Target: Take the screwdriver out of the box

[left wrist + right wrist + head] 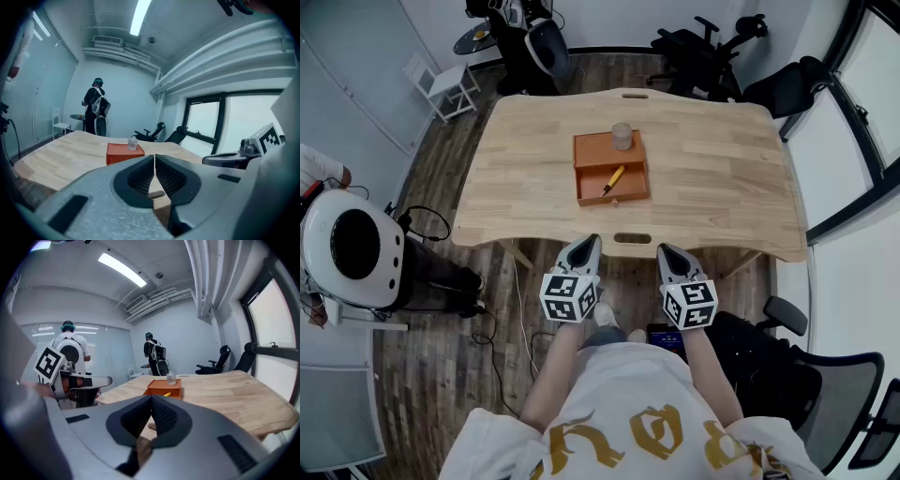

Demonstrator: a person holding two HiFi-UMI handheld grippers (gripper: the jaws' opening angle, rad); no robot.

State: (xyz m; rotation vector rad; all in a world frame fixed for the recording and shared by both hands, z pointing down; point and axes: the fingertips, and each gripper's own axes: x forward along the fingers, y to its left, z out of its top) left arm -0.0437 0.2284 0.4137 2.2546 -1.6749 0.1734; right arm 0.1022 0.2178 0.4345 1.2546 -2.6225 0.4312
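Orange box (595, 152) on table (722, 169), wood wide around it; screwdriver (612, 179) in box's open drawer. We hold left gripper (592, 241), right gripper (664, 249) off edge before box, both pinched together, empty.

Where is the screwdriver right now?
In the head view, the yellow-handled screwdriver lies in the open compartment of the orange box at the middle of the table, on the near side of the small clear bottle.
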